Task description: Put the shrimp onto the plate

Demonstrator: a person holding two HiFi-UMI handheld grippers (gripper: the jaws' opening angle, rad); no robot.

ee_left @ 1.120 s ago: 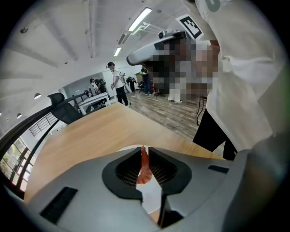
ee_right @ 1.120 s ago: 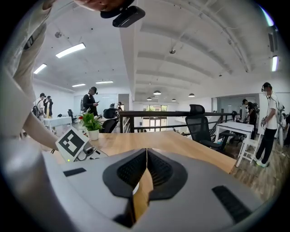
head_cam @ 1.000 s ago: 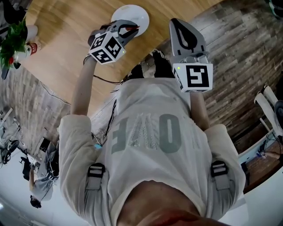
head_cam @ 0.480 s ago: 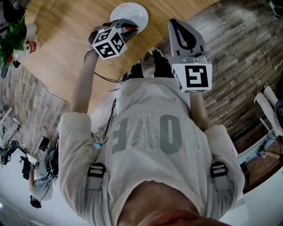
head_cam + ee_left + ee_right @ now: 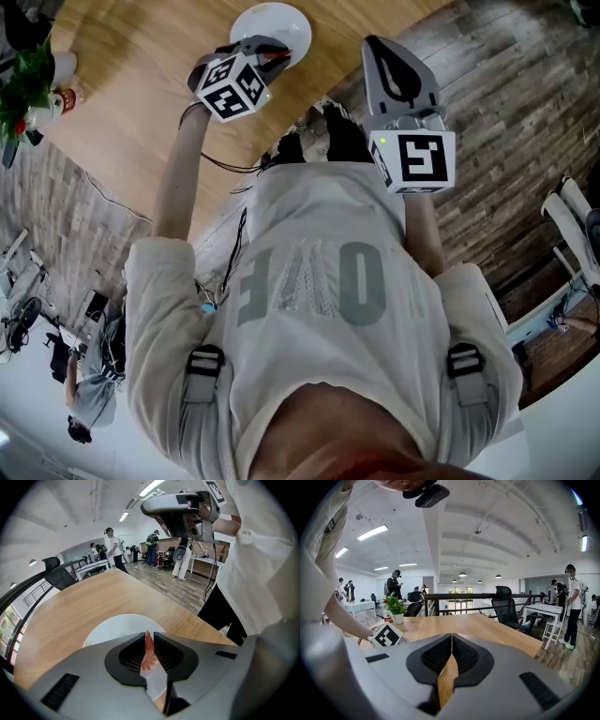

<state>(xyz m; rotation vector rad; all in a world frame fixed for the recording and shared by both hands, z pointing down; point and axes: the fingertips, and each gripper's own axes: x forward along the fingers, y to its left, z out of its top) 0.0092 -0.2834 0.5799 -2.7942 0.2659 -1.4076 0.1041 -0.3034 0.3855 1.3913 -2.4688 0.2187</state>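
Observation:
A small orange-pink shrimp (image 5: 148, 651) is pinched between the jaws of my left gripper (image 5: 149, 645), which is shut on it. Just beyond the jaws lies a white round plate (image 5: 114, 627) on the wooden table (image 5: 79, 603). In the head view the left gripper (image 5: 272, 54) hangs over the near edge of the plate (image 5: 272, 21), and a bit of shrimp (image 5: 276, 58) shows at its tip. My right gripper (image 5: 388, 58) is shut with nothing in it, held off the table's edge above the floor; its jaws (image 5: 451, 654) meet in the right gripper view.
A potted green plant (image 5: 396, 607) and a small red-labelled can (image 5: 386, 616) stand at the table's far left end (image 5: 28, 80). Office chairs (image 5: 506, 609), desks and several people fill the room behind. Dark plank floor (image 5: 506, 112) lies to the right.
My left gripper has shifted a little forward and up toward the plate, carrying the shrimp. The right gripper stays almost still.

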